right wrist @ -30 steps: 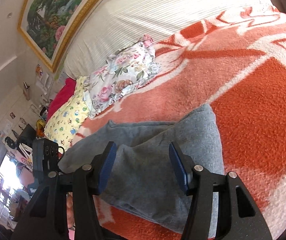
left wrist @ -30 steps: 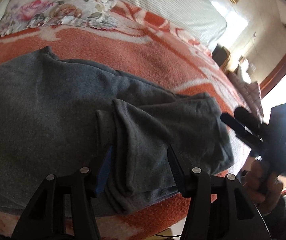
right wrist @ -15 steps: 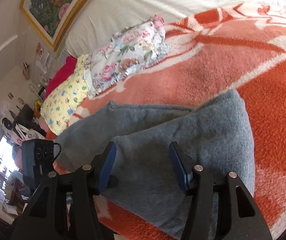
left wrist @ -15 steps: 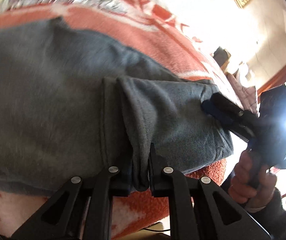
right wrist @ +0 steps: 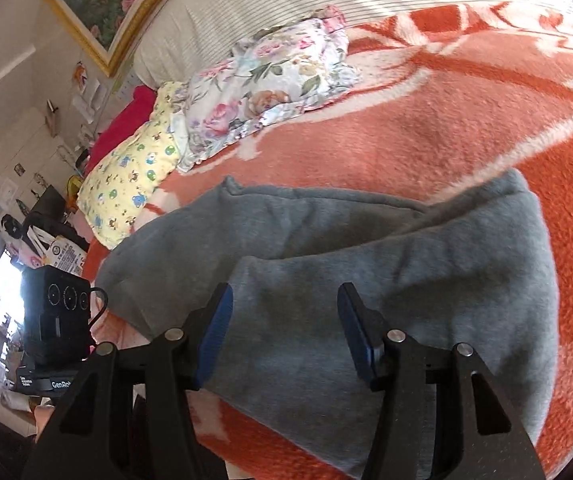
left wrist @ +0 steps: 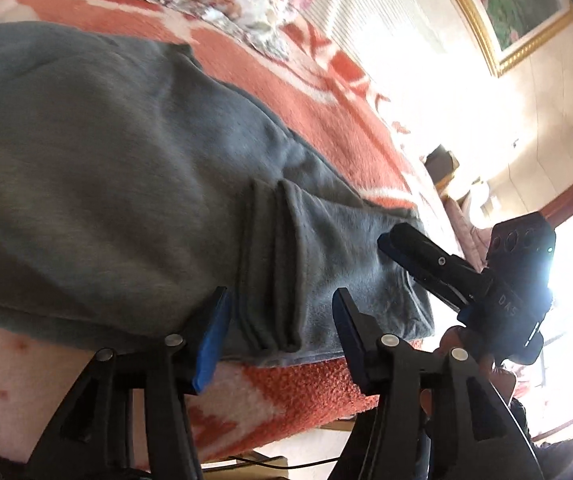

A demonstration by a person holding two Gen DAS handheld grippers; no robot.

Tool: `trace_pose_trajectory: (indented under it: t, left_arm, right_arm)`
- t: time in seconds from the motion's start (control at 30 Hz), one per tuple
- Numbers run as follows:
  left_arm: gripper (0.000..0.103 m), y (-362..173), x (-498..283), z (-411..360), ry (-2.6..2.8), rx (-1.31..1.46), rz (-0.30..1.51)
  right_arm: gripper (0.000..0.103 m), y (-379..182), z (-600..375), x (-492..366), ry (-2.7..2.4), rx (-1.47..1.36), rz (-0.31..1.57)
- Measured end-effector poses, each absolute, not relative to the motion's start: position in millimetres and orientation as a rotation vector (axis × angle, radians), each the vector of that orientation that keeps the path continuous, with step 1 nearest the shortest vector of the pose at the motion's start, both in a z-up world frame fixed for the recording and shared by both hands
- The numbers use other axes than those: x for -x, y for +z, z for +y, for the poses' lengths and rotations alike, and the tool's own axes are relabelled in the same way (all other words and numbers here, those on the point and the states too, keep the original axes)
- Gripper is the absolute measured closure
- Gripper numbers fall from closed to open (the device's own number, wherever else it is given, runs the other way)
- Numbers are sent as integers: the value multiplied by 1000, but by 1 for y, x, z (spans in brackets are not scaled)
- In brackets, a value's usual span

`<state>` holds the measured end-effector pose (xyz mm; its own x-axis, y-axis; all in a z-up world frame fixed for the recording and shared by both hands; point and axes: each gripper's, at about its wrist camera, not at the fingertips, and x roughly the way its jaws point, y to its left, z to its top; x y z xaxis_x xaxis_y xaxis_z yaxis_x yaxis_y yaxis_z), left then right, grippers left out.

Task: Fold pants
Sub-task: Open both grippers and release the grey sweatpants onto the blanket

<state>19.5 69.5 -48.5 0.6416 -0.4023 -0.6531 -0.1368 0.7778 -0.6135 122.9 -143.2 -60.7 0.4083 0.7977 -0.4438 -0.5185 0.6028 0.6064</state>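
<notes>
Bedding of orange and white, a thick blanket, is spread over the bed, and on its near edge the grey pants are laid, already doubled, with the hem ends turned back on top near the middle. Floral and yellow pillows are seen far behind, well apart from the work.

The step in hand is judged to be a new grasp for the next fold, since nothing is held now. In the left wrist view the left gripper is set wide open, its fingers on either side of the stacked hem ends but not closed on them. The right gripper is also spread wide in its own view, poised over the folded end of the cloth; from the left camera it is seen at the right, lying against the cloth edge, and contact there cannot be told for certain.

To do the step well, all layers of the hem should be taken together between the fingers, deep enough that no layer slips out. The far edge should be matched to the near edge before release. Both sides are best lifted together and evenly, so that the soft fleece is not dragged over the rough blanket and wrinkled.
</notes>
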Motion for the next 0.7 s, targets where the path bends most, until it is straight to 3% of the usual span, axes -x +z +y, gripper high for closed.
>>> trace_pose_trajectory:
  t: [0.7]
  left_arm:
    - [32,-39,93,208,225,976,605]
  right_arm:
    - [40,-12,-45,-118,1073,-222,782]
